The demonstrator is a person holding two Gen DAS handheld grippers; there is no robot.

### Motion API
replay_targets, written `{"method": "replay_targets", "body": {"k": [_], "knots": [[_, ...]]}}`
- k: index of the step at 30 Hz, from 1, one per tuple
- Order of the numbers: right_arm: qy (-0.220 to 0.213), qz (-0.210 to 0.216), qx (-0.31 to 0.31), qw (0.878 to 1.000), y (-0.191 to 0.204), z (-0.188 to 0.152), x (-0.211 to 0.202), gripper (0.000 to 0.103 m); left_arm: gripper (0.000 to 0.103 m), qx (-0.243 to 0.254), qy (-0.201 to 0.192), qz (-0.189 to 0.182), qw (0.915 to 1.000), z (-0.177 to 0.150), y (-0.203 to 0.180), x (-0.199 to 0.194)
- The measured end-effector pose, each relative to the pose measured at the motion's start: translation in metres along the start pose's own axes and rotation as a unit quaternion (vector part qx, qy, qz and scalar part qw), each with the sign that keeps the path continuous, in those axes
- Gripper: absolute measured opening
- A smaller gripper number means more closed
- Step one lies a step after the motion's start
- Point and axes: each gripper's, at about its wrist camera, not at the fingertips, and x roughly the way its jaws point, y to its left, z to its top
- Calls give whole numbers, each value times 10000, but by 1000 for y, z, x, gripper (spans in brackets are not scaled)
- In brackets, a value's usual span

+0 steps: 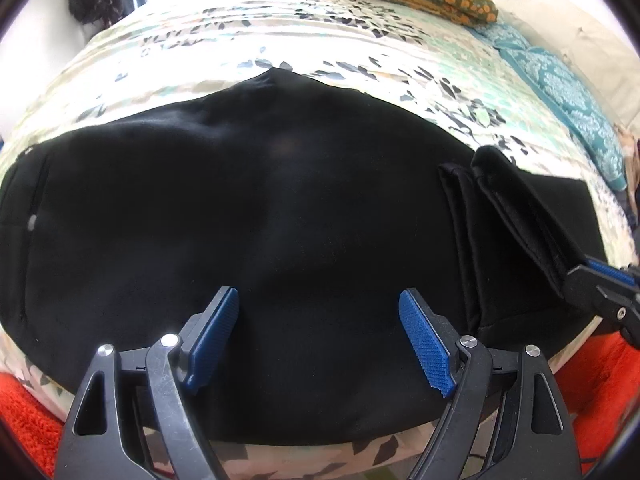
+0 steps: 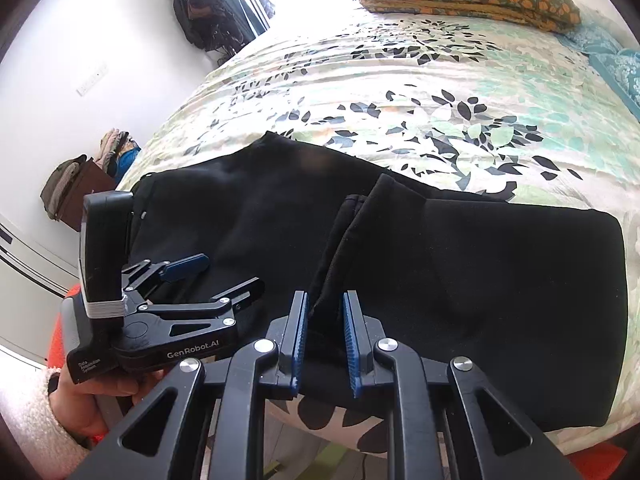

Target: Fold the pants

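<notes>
The black pants [image 2: 460, 264] lie lengthwise across the bed [image 2: 400, 92]; the right tool [image 2: 325, 340] looks pinched on their folded edge, nearest it; the left tool [image 1: 320, 340] hovers wide open, empty, over the middle.

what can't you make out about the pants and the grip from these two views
- Black pants: seams and layers lost in the dark cloth, both views.
- Waistband end: cut off at the left wrist view's left edge.
- Right gripper: its pads pinch a raised fold; the pinched layers cannot be counted.
- Left gripper: open above the cloth; contact unclear.
</notes>
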Motion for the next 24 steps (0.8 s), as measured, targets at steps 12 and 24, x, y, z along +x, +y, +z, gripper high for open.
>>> {"method": "replay_targets", "body": {"k": [12,24], "knots": [[147,68,-183,9997,7,-16,44,21,84,22,-56,-21,10000,-2,-2,0],[191,351,-539,9977,-8,-41,-12,91,84,135,-189,-1299,9913,18,-39,-27]]}}
